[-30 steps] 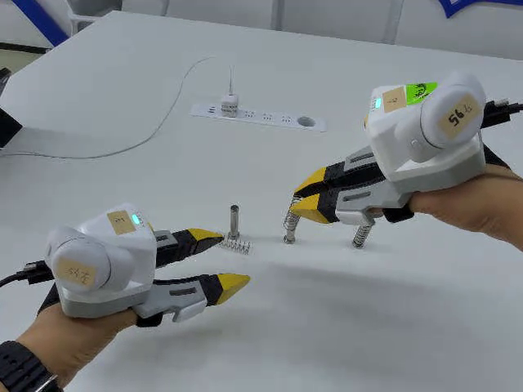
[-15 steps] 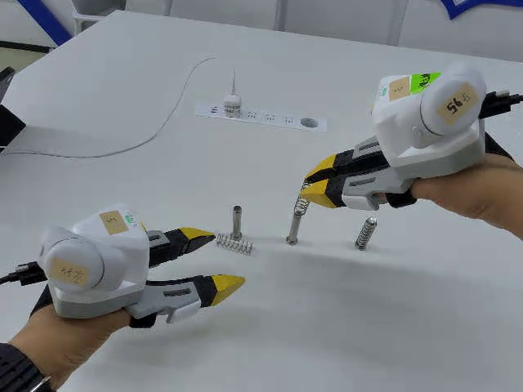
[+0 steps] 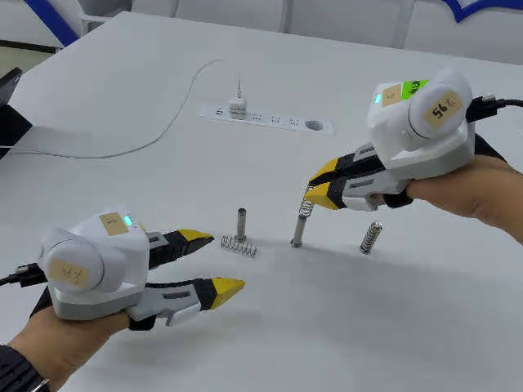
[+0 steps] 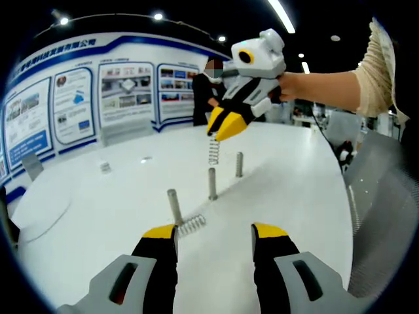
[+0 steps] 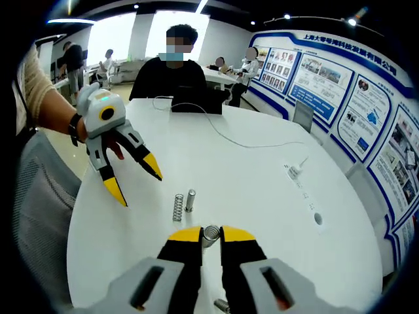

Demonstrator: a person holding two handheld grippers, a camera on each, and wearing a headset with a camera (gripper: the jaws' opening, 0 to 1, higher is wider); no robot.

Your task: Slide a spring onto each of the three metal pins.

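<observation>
- Clamping a silver coil spring [image 3: 306,208] over the middle grey metal pin [image 3: 298,233], right hand-held gripper [image 3: 317,189] may snag it (if tilted).
- Left hand-held gripper [image 3: 223,261] gapes empty.

Bright, even ceiling light, soft shadows on the white table [image 3: 122,98]; fisheye edges bend.

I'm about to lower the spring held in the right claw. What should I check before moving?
1. Right claw shut on held spring: ok.
2. Held spring started over middle pin: cannot tell; it hangs at the pin's top.
3. Right pin wearing its spring: ok.
4. Left pin loaded: not ok, bare.
5. Loose spring lying beside left pin: ok.
6. Left claw open, apart from the pins: ok.
</observation>
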